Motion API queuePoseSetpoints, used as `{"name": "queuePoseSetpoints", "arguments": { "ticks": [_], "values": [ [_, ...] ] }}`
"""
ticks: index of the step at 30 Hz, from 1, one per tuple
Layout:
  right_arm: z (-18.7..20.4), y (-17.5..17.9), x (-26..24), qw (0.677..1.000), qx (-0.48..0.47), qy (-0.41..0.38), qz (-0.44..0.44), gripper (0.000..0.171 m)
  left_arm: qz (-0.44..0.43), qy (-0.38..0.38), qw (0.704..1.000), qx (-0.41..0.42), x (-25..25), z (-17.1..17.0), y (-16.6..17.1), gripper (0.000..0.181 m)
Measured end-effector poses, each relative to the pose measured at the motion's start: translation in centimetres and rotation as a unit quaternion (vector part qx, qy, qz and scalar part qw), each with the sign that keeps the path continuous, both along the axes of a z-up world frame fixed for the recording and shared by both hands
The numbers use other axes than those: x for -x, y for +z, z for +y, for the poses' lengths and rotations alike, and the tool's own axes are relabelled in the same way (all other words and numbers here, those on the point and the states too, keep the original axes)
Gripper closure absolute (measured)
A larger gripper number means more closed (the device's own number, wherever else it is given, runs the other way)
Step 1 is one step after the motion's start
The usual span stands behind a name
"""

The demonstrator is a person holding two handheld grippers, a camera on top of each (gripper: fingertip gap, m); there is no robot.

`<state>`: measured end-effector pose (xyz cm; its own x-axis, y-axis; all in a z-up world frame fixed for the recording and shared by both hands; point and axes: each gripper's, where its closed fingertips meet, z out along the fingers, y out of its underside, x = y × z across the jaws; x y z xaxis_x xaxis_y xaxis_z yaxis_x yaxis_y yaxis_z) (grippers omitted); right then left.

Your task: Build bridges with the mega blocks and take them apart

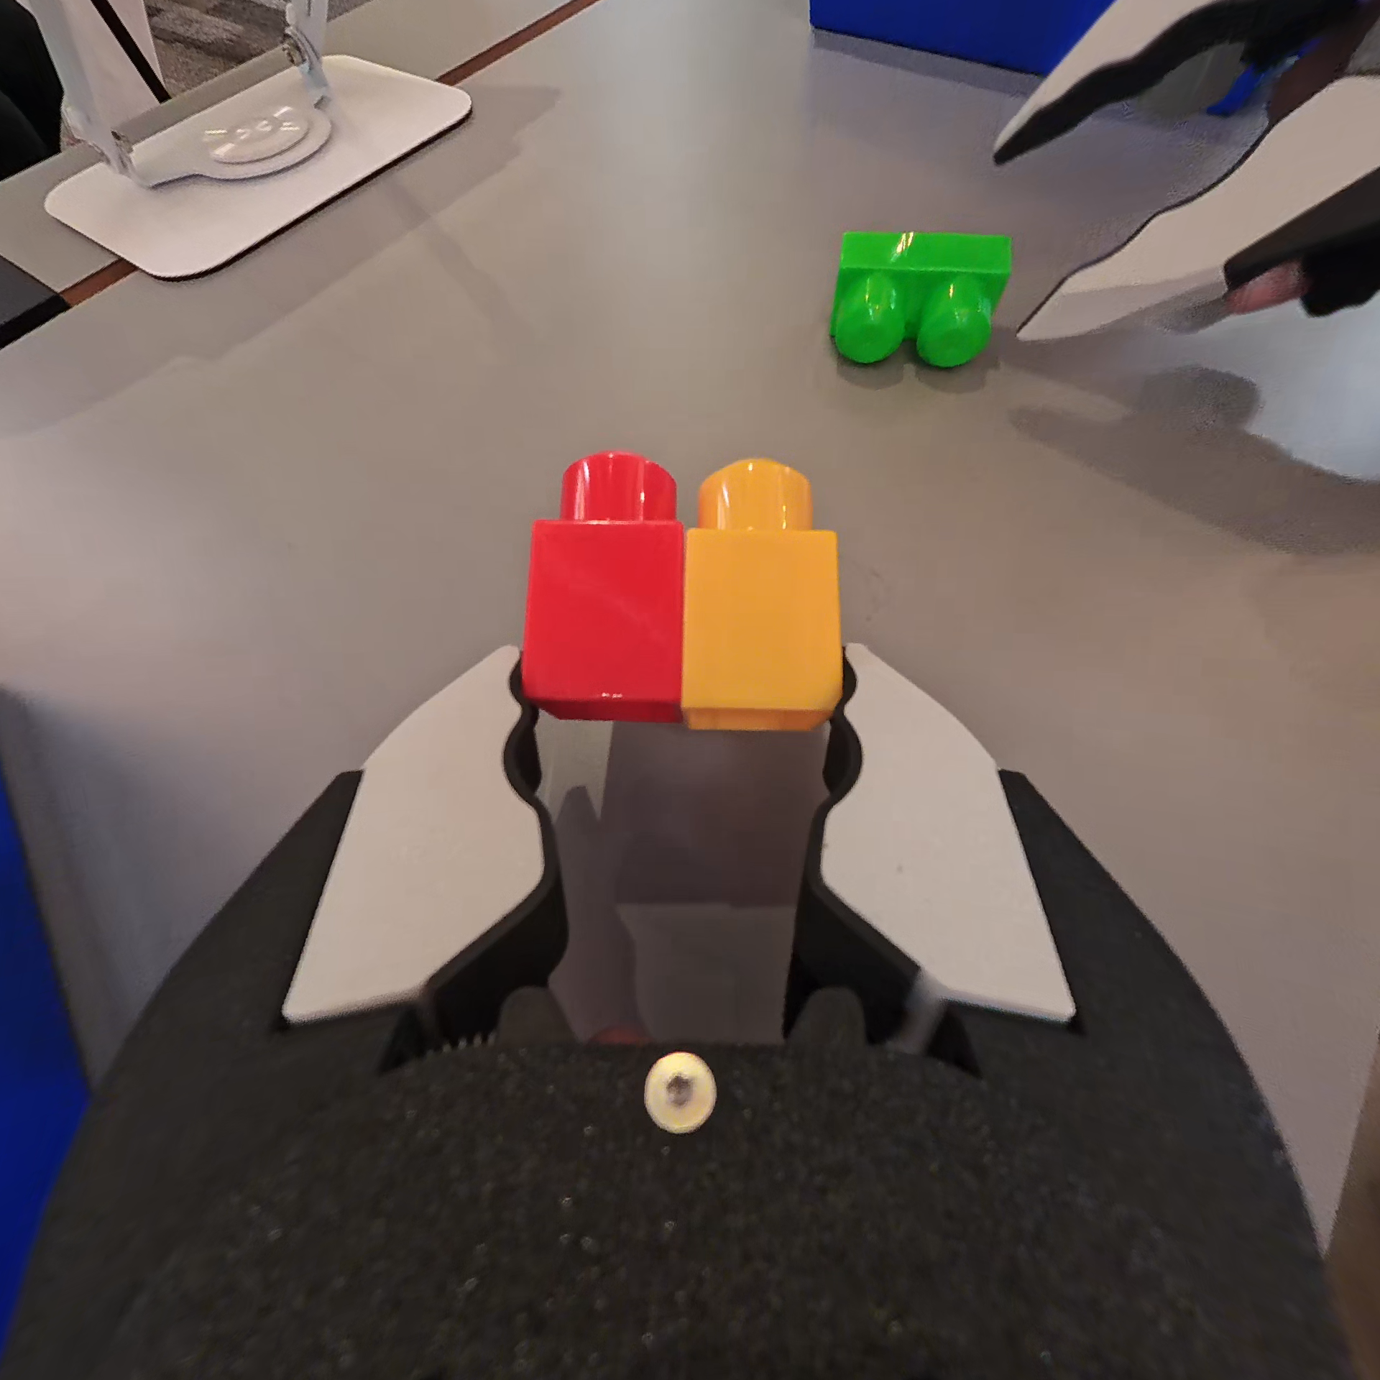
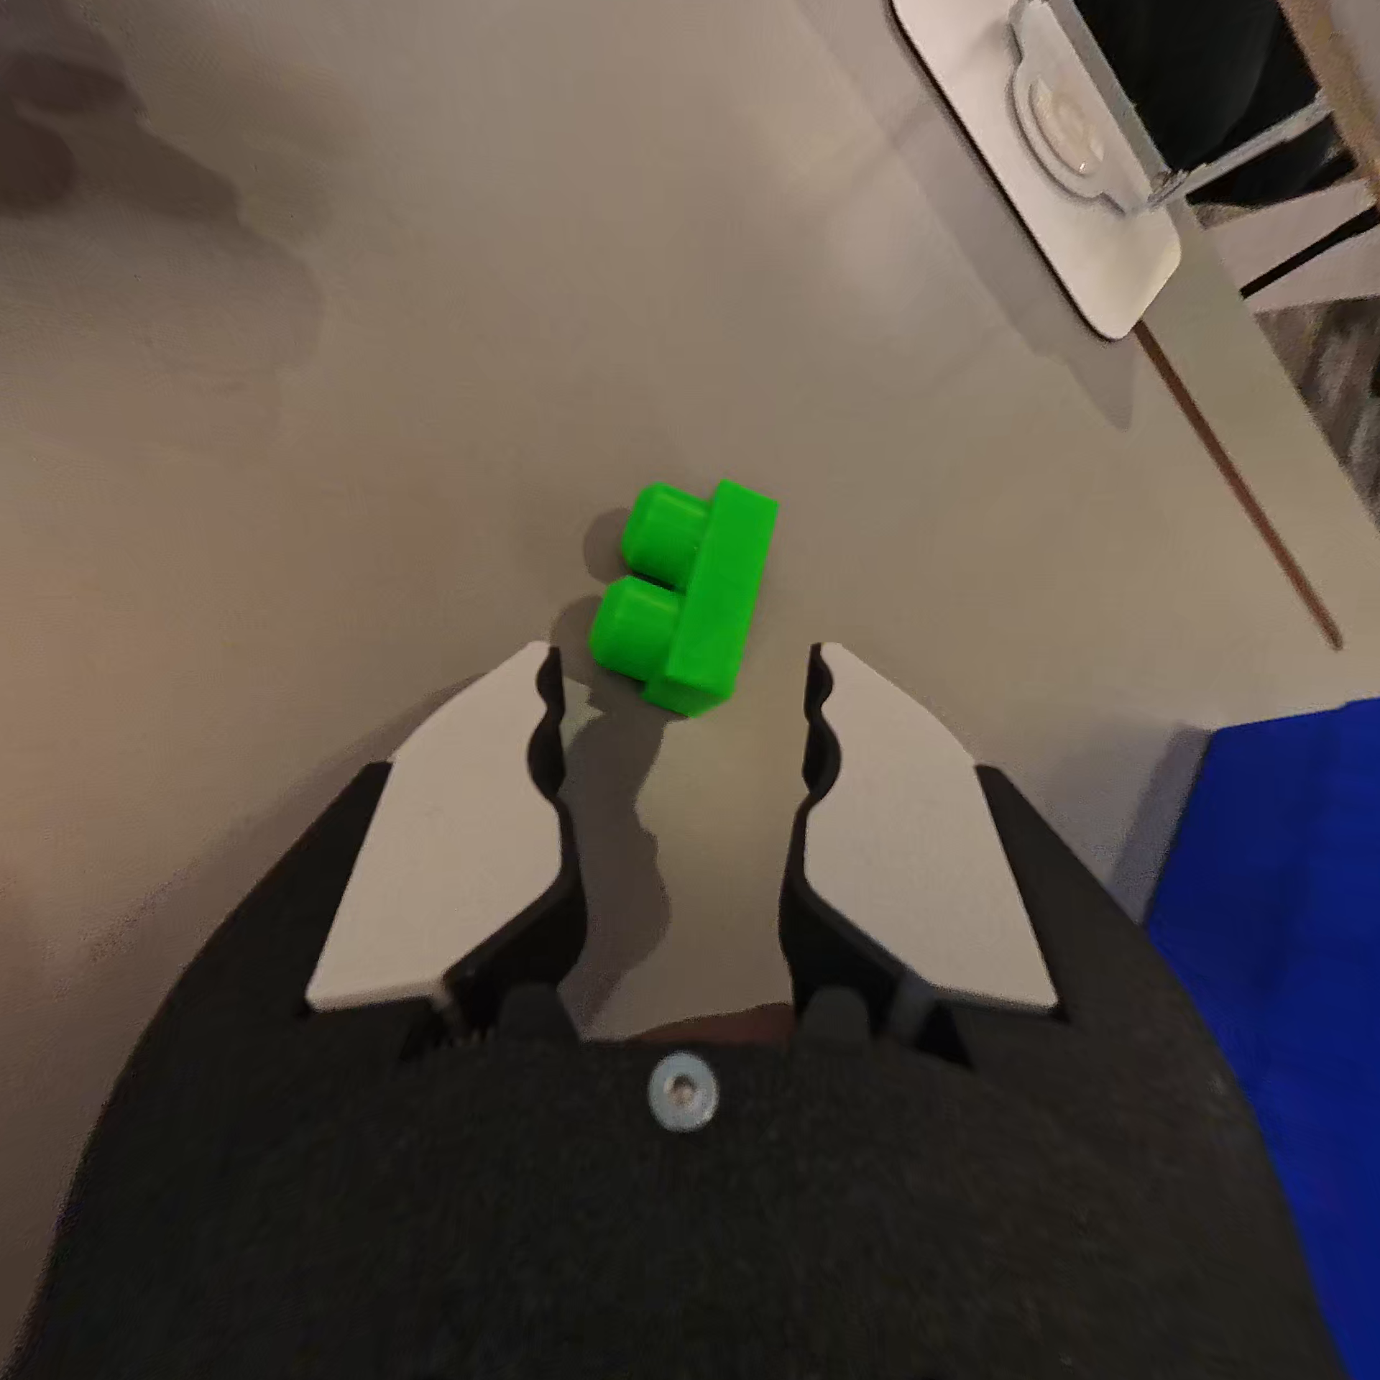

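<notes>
The left gripper [image 1: 682, 683] is clamped across a red single-stud block [image 1: 603, 620] and an orange single-stud block [image 1: 760, 627], which stand upright, side by side and touching, studs up, on the grey table [image 1: 299, 463]; its tips press the outer lower faces of the pair. The green two-stud block [image 2: 691, 597] lies tipped on its side at about 2 o'clock from the pair in the left wrist view, its studs pointing sideways along the table. The right gripper [image 2: 681, 672] hangs just short of it, jaws apart and empty, with the block ahead at 12 o'clock. The step in hand looks like picking up the green piece to cap the two pillars. To do it well, close across the flat body rather than the round studs, turn it studs-up, then press straight down while the left grip keeps the pillars together.
</notes>
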<state>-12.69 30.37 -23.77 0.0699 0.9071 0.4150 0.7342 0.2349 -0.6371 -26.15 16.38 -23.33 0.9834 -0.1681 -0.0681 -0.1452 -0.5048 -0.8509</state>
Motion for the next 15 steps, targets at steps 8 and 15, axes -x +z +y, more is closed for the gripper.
{"name": "queuePoseSetpoints", "arguments": {
  "ticks": [8,15],
  "values": [
    [0.8,-1.6,0.2,0.997,0.036,-0.067,0.017,0.1,-0.003,-0.001,1.0,-0.004,0.1,-0.1,0.2,0.107],
    [1.0,-2.2,0.4,0.997,0.038,-0.06,0.009,0.127,-0.001,-0.001,1.0,-0.004,0.2,-0.1,0.2,0.106]
  ]
}}
